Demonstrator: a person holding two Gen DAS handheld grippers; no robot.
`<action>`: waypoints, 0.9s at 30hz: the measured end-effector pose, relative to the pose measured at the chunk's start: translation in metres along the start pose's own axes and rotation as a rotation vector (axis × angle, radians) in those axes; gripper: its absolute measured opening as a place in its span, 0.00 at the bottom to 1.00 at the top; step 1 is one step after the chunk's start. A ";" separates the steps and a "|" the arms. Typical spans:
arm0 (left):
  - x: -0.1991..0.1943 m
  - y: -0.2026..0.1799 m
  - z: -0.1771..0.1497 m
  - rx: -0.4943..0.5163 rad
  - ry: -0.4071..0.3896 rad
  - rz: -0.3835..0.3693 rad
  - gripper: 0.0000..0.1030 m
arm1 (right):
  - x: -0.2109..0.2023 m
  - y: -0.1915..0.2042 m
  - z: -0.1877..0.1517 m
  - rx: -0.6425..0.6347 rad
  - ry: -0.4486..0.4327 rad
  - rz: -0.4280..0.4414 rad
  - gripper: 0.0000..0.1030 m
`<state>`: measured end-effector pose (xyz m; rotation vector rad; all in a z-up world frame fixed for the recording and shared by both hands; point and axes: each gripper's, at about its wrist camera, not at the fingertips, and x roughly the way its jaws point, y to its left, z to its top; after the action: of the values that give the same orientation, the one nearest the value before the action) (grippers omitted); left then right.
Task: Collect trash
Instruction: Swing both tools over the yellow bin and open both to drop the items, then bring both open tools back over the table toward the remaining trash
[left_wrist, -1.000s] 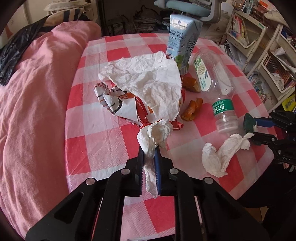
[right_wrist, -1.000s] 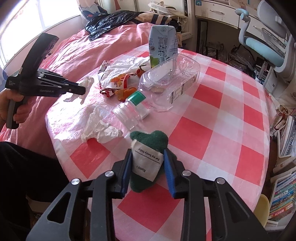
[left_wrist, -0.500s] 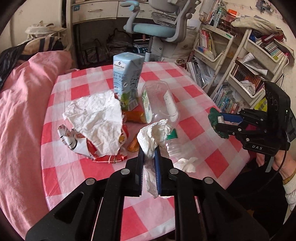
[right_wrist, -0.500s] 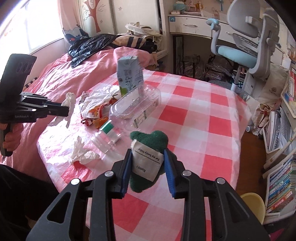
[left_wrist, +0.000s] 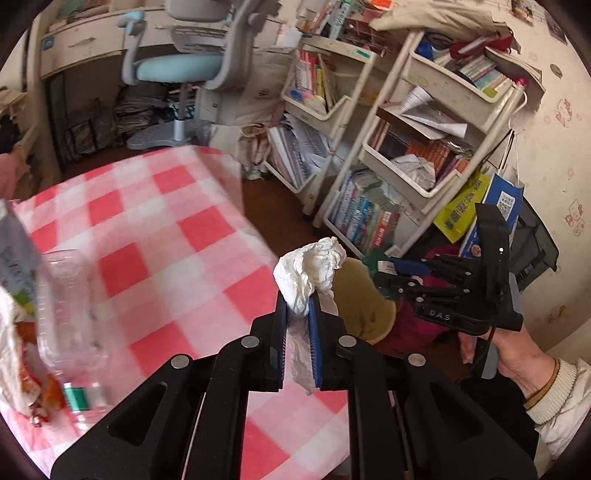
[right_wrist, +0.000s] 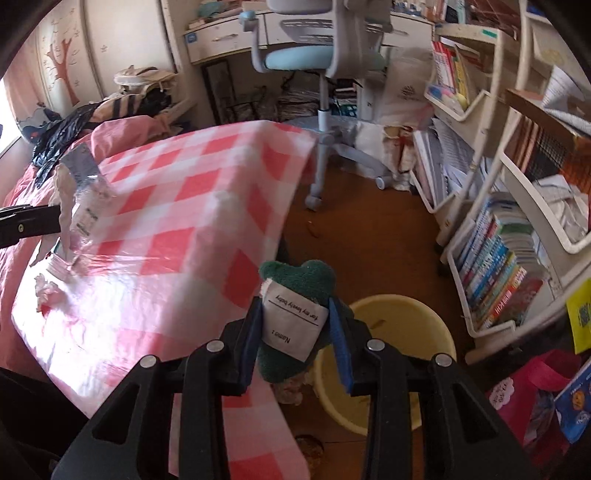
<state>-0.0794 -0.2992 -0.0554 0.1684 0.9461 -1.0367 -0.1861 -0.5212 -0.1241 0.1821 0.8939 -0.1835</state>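
My left gripper (left_wrist: 297, 308) is shut on a crumpled white tissue (left_wrist: 310, 267), held up past the table's right edge. Just behind the tissue stands a yellow bin (left_wrist: 364, 299) on the floor. My right gripper (right_wrist: 295, 325) holds a dark green plush piece (right_wrist: 299, 277) with a white label over the bin's rim (right_wrist: 406, 301). Its jaws are opening, and the plush piece still hangs between the pads. In the left wrist view the right gripper (left_wrist: 382, 271) hovers above the bin, held by a hand (left_wrist: 513, 354). The left gripper (right_wrist: 55, 218) shows at the left edge of the right wrist view.
The red-and-white checked table (left_wrist: 155, 236) carries a clear plastic bottle (left_wrist: 62, 314), wrappers and a loose tissue (right_wrist: 46, 291). White shelf carts full of books (right_wrist: 495, 273) stand right of the bin. An office chair (right_wrist: 321, 55) is behind, and a pink bag (right_wrist: 524, 387) is near the bin.
Both grippers have swung right, away from the trash on the table toward the floor by the shelves. The yellow bin has come into view. Each gripper still carries its item.
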 end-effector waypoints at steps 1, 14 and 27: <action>0.019 -0.012 0.002 0.011 0.022 -0.006 0.10 | 0.003 -0.009 -0.002 0.015 0.008 -0.004 0.36; 0.191 -0.117 0.040 0.037 0.236 0.022 0.53 | -0.032 -0.087 -0.013 0.322 -0.138 -0.140 0.60; -0.044 0.004 -0.004 -0.089 -0.162 0.385 0.88 | -0.040 0.007 0.025 0.061 -0.280 0.043 0.74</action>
<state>-0.0861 -0.2656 -0.0270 0.1818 0.7732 -0.6419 -0.1905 -0.5171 -0.0767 0.2265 0.6059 -0.1915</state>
